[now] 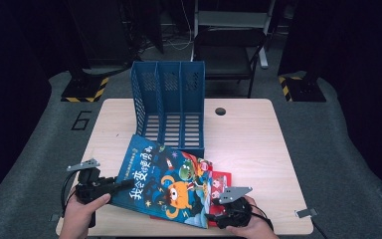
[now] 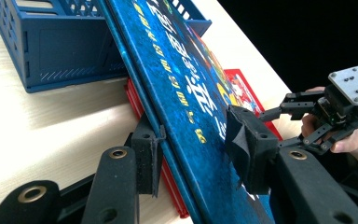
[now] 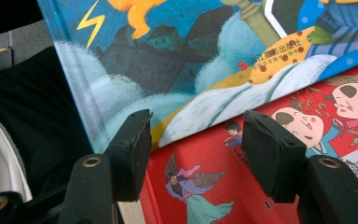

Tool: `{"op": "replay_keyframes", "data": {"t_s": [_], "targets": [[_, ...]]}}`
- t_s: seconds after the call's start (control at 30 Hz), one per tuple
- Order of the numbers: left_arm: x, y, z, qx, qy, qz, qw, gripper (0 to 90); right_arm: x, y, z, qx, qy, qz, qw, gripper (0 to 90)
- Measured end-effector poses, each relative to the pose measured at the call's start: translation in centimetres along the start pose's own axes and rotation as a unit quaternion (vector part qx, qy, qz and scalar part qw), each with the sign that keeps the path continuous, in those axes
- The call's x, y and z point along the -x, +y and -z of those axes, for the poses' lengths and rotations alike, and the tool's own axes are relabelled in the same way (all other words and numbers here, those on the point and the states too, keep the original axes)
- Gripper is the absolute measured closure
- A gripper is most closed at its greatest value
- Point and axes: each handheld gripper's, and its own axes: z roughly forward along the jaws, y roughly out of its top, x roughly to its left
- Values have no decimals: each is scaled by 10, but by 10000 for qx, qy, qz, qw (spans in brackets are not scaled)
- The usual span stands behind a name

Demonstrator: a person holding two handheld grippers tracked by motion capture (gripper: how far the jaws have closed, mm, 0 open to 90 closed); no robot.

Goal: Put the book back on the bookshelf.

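My left gripper (image 2: 193,154) clamps the spine edge of the blue picture book (image 1: 164,181), a hardcover with yellow lettering, an orange monster and a night-sky cover. It slopes up from my jaws toward the blue file rack (image 1: 171,104). My right gripper (image 3: 193,149) stands spread at the book's lower corner, over the red book (image 3: 242,186) beneath.

Bright table, dark surroundings — slightly soft
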Motion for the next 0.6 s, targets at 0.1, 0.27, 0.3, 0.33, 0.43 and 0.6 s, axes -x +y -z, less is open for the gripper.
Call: {"op": "replay_keyframes", "data": {"t_s": [0.1, 0.27, 0.3, 0.33, 0.43, 0.6], "targets": [[1, 2, 0, 135, -108, 63, 9998, 574, -1, -1, 0, 22, -14, 8, 10000, 414], [5, 9, 1, 181, -97, -2, 9998, 568, -3, 0, -2, 47, -44, -43, 10000, 392], [6, 11, 2, 166, -100, -4, 9998, 565, -4, 1, -4, 65, -82, -83, 9999, 388], [7, 13, 3, 169, -100, -48, 9998, 563, -4, 1, -4, 72, -82, -53, 9999, 385], [12, 21, 6, 153, -85, -121, 9998, 560, -7, 2, -7, 105, -101, -88, 9999, 381], [24, 35, 8, 106, 20, -263, 9996, 561, -12, 6, -13, 175, -87, -95, 9998, 408]]}}
